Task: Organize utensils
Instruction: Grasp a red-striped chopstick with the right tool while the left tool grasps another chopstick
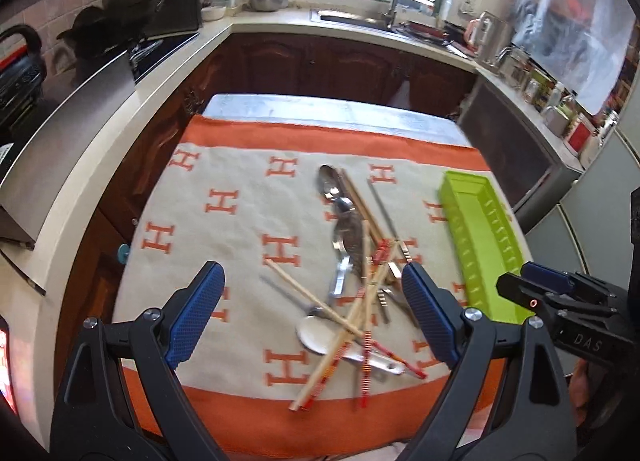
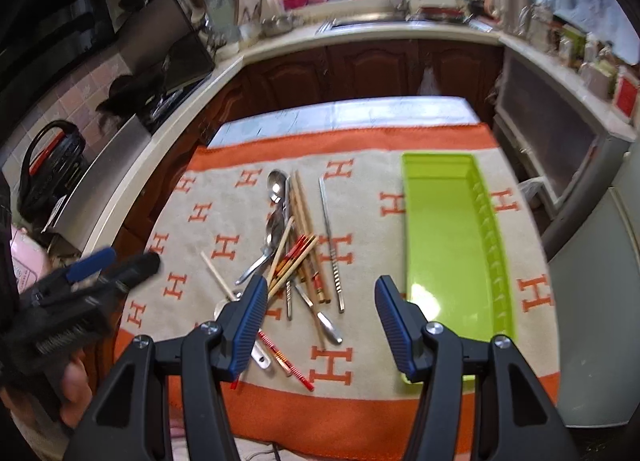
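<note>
Left gripper (image 1: pixel 314 317), seen in the left wrist view, hangs with its blue-padded fingers spread wide and empty above a tangled pile of utensils (image 1: pixel 356 277) — wooden chopsticks (image 1: pixel 340 341), metal spoons (image 1: pixel 344 229) and a metal chopstick (image 1: pixel 386 217) — lying on an orange-bordered cloth (image 1: pixel 240 221) patterned with H letters, with a green tray (image 1: pixel 480 237) just right of the pile. Right gripper (image 2: pixel 320 325), seen in the right wrist view, is likewise wide apart and holds nothing, poised between the utensil pile to its left and the green tray to its right, the tray's floor bare and the left gripper visible at the left edge.
</note>
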`<state>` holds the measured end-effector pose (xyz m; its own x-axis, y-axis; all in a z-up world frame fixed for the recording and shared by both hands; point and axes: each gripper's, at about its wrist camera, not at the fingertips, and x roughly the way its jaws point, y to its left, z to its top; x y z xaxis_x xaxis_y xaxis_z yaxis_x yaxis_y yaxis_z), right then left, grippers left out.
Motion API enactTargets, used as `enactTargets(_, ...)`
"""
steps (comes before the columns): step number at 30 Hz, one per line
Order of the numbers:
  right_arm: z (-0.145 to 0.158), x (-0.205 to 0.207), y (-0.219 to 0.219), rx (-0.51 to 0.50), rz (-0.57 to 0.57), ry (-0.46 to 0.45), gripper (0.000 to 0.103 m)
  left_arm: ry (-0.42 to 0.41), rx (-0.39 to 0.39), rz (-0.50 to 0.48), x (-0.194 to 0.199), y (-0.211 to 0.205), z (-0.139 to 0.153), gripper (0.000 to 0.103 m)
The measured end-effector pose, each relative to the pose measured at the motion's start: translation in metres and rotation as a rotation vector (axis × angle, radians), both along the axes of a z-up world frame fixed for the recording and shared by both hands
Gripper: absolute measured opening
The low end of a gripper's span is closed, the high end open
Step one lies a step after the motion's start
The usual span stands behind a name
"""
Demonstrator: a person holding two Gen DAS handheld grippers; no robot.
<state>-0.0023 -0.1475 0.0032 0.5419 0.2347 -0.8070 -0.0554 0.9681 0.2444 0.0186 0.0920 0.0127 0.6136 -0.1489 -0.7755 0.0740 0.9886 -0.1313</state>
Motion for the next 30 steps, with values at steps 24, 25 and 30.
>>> enactTargets(24, -0.134, 0.086, 0.063, 0.240, 0.151, 0.483, 0.028, 0.404, -0.315, 0.034, 0.060, 0.017, -0.152, 0.057)
enactTargets(25, -0.137, 0.087, 0.064, 0.247, 0.148, 0.495, 0.025, 0.410, -0.323, 0.041, 0.062, 0.018, -0.154, 0.054)
enactTargets(30, -0.147, 0.089, 0.069, 0.253, 0.152, 0.529, 0.012, 0.437, -0.361, 0.076, 0.072, 0.017, -0.165, 0.047)
